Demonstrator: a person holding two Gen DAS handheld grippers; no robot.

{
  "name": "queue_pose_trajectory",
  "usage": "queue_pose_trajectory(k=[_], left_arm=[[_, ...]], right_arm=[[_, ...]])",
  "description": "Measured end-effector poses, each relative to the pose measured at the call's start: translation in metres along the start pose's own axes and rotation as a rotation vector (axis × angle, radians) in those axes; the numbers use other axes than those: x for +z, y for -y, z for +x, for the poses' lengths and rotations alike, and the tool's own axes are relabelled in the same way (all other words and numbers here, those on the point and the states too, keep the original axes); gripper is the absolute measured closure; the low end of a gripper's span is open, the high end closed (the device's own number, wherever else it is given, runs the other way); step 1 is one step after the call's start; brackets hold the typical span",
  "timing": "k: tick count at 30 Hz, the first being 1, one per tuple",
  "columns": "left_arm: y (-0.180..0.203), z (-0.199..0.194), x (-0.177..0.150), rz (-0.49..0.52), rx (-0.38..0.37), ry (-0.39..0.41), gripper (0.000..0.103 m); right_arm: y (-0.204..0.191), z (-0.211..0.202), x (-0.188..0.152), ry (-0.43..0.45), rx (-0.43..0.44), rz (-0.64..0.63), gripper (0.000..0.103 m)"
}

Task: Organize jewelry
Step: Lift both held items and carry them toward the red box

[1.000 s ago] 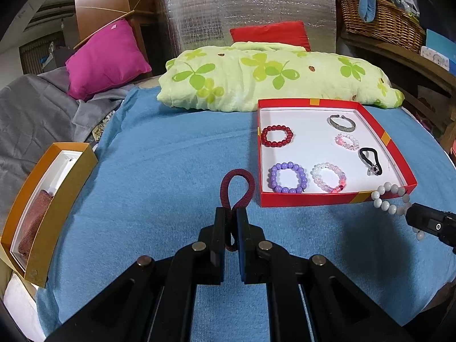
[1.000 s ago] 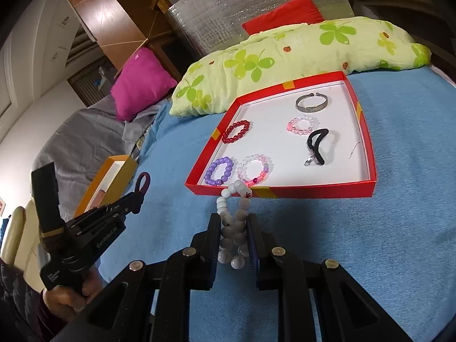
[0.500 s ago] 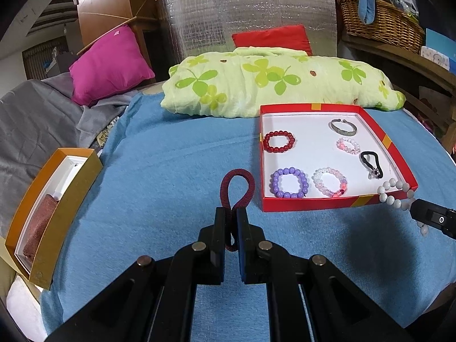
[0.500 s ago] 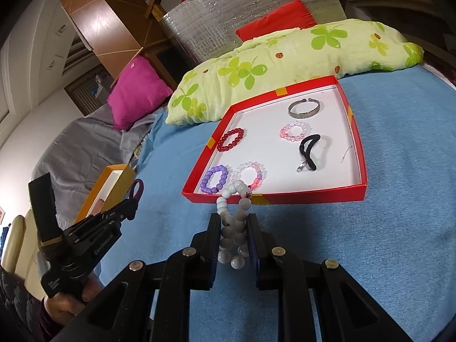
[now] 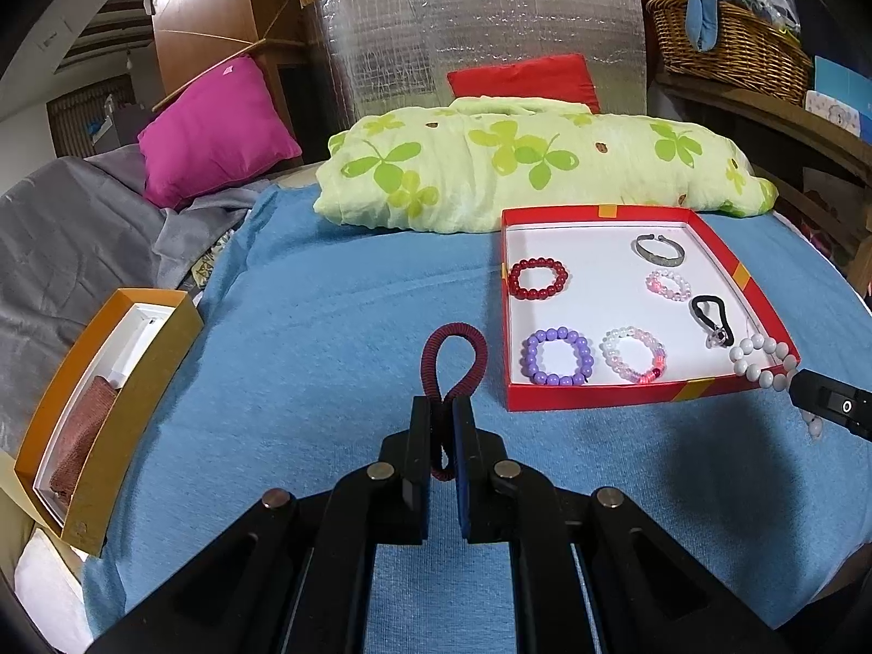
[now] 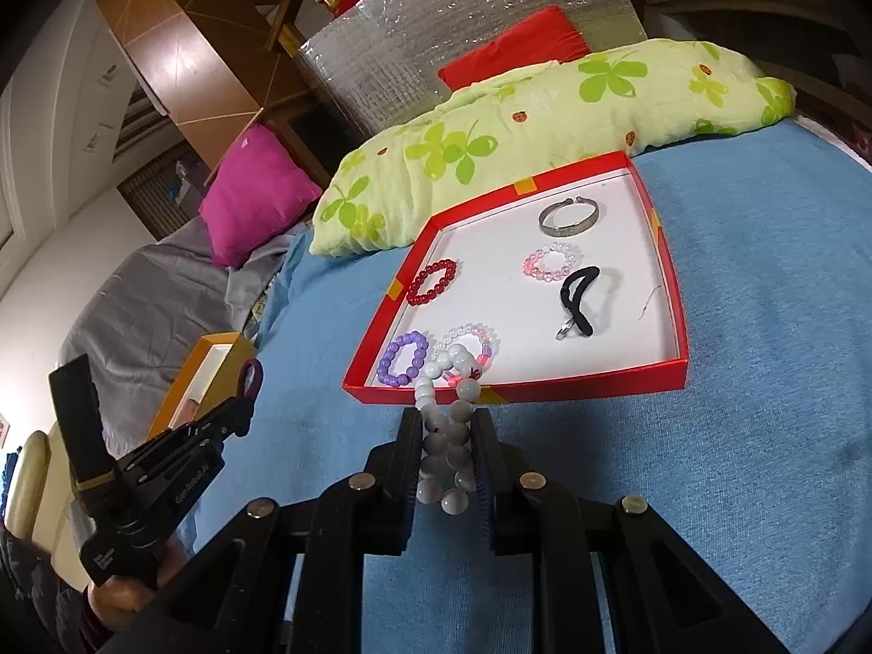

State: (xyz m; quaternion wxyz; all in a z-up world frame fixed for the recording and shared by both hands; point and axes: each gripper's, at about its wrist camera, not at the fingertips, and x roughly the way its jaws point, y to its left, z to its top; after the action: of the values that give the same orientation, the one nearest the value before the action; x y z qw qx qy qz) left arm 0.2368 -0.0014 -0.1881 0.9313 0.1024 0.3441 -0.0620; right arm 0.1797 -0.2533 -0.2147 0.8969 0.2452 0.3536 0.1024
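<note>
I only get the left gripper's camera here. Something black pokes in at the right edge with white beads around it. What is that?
Observer: That is the right gripper, shut on a white bead bracelet; the beads bunch between its fingers.
Operator: Who is holding the one I'm looking along?
Observer: A person's hand grips the left gripper's handle, at the lower left of the right camera's view.
Operator: Anything in the red box I'm missing?
Observer: A thin loose thread lies near the right wall of the red box, beside the black hair tie.
</note>
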Motion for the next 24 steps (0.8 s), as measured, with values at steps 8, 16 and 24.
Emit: queue_pose_trajectory(k=[8, 16, 24], left_arm=[[0.0000, -0.0013, 0.0005, 0.001, -0.001, 0.003, 0.096], [0.0004, -0.0043, 0.0018, -0.002, 0.001, 0.015, 0.095], [0.0018, -0.0076, 0.0057, -0.009, 0.002, 0.029, 0.095]], right_arm=[[0.0025, 0.0002, 0.0006, 0.003, 0.000, 0.005, 0.083], [0.0034, -0.0030, 0.0012, 0.025, -0.006, 0.022, 0.083], [0.0054, -0.0067, 0.0045, 0.045, -0.009, 0.037, 0.083]])
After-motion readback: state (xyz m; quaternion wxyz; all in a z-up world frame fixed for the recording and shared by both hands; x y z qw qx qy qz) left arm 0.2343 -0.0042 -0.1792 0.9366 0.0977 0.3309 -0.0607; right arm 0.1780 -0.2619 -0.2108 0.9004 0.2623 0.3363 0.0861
